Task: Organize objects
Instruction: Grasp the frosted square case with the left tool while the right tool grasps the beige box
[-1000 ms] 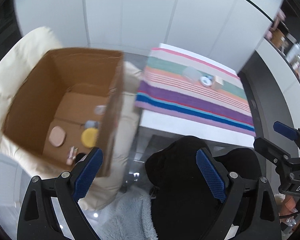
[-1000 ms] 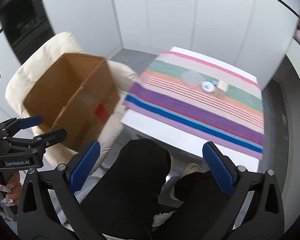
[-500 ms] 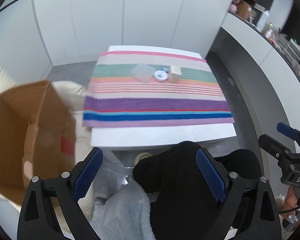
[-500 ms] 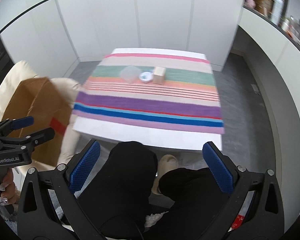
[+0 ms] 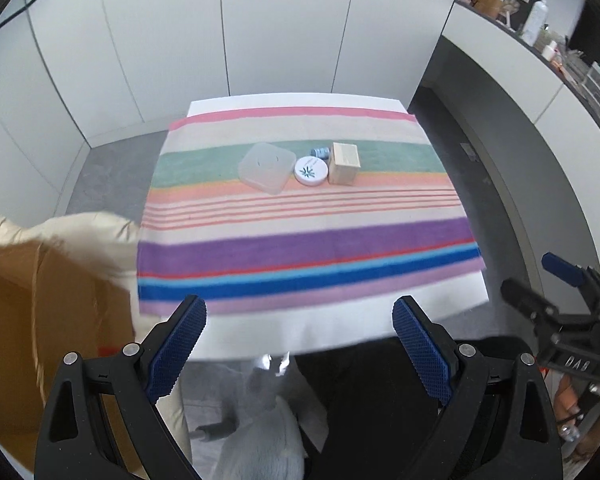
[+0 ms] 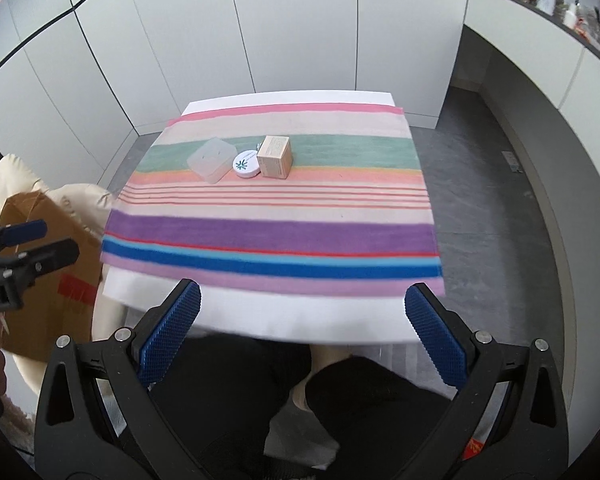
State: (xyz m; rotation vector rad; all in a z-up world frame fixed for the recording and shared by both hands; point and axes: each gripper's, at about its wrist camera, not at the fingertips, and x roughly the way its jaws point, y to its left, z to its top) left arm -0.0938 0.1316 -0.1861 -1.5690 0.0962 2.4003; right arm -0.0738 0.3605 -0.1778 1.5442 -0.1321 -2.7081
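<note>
On a white table with a striped cloth (image 5: 300, 216) lie a clear square plastic case (image 5: 266, 167), a round white tin with a green leaf mark (image 5: 310, 171), a small tan carton (image 5: 344, 163) and a small blue item (image 5: 320, 153) behind the tin. The same case (image 6: 211, 159), tin (image 6: 246, 163) and carton (image 6: 275, 156) show in the right wrist view. My left gripper (image 5: 300, 344) is open and empty, above the table's near edge. My right gripper (image 6: 302, 332) is open and empty, also at the near edge. Both are far from the objects.
A brown cardboard box (image 5: 40, 320) sits on a cream armchair (image 5: 80, 232) left of the table; it also shows in the right wrist view (image 6: 48, 280). White wall panels stand behind the table. A counter with clutter (image 5: 540, 32) curves along the right. The person's dark-clothed legs are below the grippers.
Both grippers have swung right, from the cardboard box to facing the table squarely, and moved closer to it. Both stay open and empty.
</note>
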